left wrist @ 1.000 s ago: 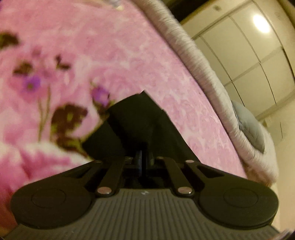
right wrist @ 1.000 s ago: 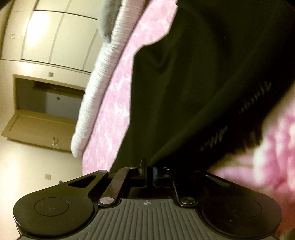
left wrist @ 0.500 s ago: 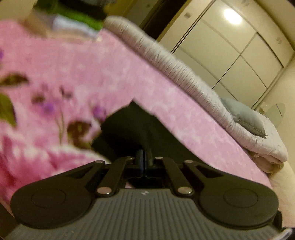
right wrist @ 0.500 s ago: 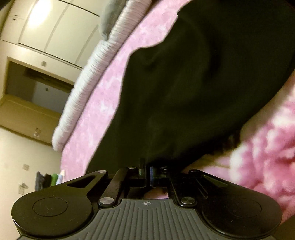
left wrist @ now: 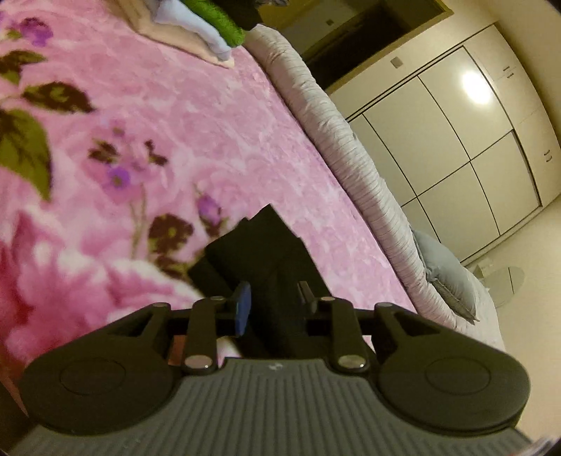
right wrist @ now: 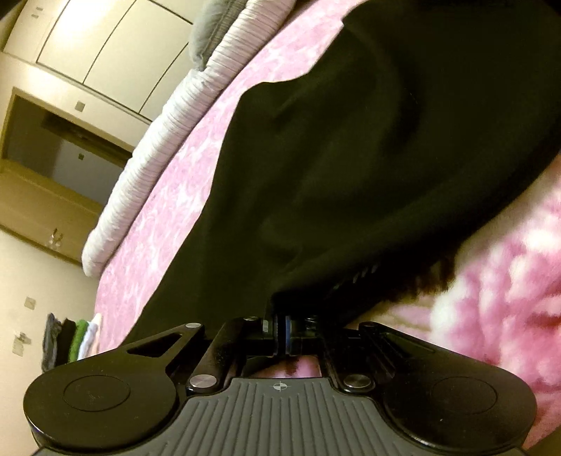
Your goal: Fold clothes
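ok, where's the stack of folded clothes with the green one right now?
The stack of folded clothes lies at the top of the left wrist view on the pink floral blanket, beside the grey ribbed bolster; the right wrist view shows it lower left.

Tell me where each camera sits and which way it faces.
Left wrist: sits on the left hand-held gripper, facing forward along its parted fingers over the black garment and pink floral blanket, toward a stack of folded clothes and a wardrobe; only the gripper shows.
Right wrist: sits on the right hand-held gripper, shut on the garment's edge, facing along the bed toward a doorway; only the gripper shows.
Shared: the garment, blanket, wardrobe, grey pillow and clothes stack.
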### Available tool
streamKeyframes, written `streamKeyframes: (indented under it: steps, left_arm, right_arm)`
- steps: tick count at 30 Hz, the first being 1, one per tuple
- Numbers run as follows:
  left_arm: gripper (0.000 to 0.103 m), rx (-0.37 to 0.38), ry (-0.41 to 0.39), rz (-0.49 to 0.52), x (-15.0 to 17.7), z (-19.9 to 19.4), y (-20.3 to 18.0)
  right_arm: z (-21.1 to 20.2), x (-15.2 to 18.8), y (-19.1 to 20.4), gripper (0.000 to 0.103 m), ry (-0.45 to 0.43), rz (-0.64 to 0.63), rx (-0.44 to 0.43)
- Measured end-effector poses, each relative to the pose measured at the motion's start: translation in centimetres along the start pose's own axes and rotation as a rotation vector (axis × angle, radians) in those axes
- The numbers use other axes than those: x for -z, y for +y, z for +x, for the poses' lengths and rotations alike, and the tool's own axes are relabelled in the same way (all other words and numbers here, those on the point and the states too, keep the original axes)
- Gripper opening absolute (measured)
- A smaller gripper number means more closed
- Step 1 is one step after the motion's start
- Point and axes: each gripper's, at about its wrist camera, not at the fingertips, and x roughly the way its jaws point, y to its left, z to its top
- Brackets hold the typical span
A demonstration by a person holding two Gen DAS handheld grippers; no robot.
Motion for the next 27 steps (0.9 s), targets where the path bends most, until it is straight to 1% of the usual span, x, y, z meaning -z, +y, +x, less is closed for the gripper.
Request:
streamKeyframes:
  steps: [7, 9, 10, 11, 12, 14, 16, 18, 20, 23, 25, 27]
  left_arm:
    - [0.025, 0.011, 0.023, -0.141, -1.4, 1.2, 0.2]
    - [0.024, 0.004, 0.012, -0.136, -1.6, 1.7, 0.1]
    - [0.023, 0.006, 0.004, -0.129, -1.7, 1.8, 0.0]
    - [0.014, 0.013, 0.000, -0.106, -1.8, 1.9, -0.3]
    - [0.001, 0.025, -0.009, -0.071, -1.8, 1.8, -0.7]
    - [0.001, 0.050, -0.056, 0.017, -1.8, 0.6, -1.8]
    - [0.001, 0.097, -0.114, 0.097, -1.4, -1.1, -2.6]
    - [0.001, 0.062, -0.114, 0.147, -0.7, -1.1, -2.1]
    - [0.001, 0.028, -0.113, 0.194, 0.1, -1.1, -1.6]
    - [0.003, 0.000, -0.069, 0.150, 0.9, 1.1, 0.5]
    - [0.005, 0.000, -0.075, 0.129, 0.8, 0.8, 0.4]
    - [0.010, -0.025, -0.072, 0.132, 0.7, 0.2, 0.1]
  right_arm:
    - [-0.2, -0.8, -0.5, 0.003, 0.000, 0.018, -0.014]
    - [0.0, -1.0, -0.4, 0.003, 0.004, 0.026, -0.018]
    - [0.1, -1.1, -0.4, 0.003, 0.006, 0.025, -0.018]
    - [0.1, -1.2, -0.4, 0.003, 0.007, 0.022, -0.017]
    - [0.0, -1.3, -0.2, 0.003, 0.004, 0.014, -0.015]
    - [-0.4, -1.5, 0.2, 0.003, -0.015, -0.013, -0.015]
    - [-1.5, -1.5, 0.5, 0.002, -0.055, -0.045, -0.033]
    - [-2.3, -1.6, 0.8, 0.002, -0.086, -0.068, -0.053]
    - [-2.2, -1.4, 0.4, 0.002, -0.075, -0.071, -0.043]
    - [-1.2, -0.5, -0.3, 0.002, -0.019, -0.072, 0.000]
    - [-1.3, 0.0, -0.9, 0.002, -0.012, -0.055, -0.001]
    - [-1.8, 0.3, -1.5, 0.004, -0.013, -0.028, -0.015]
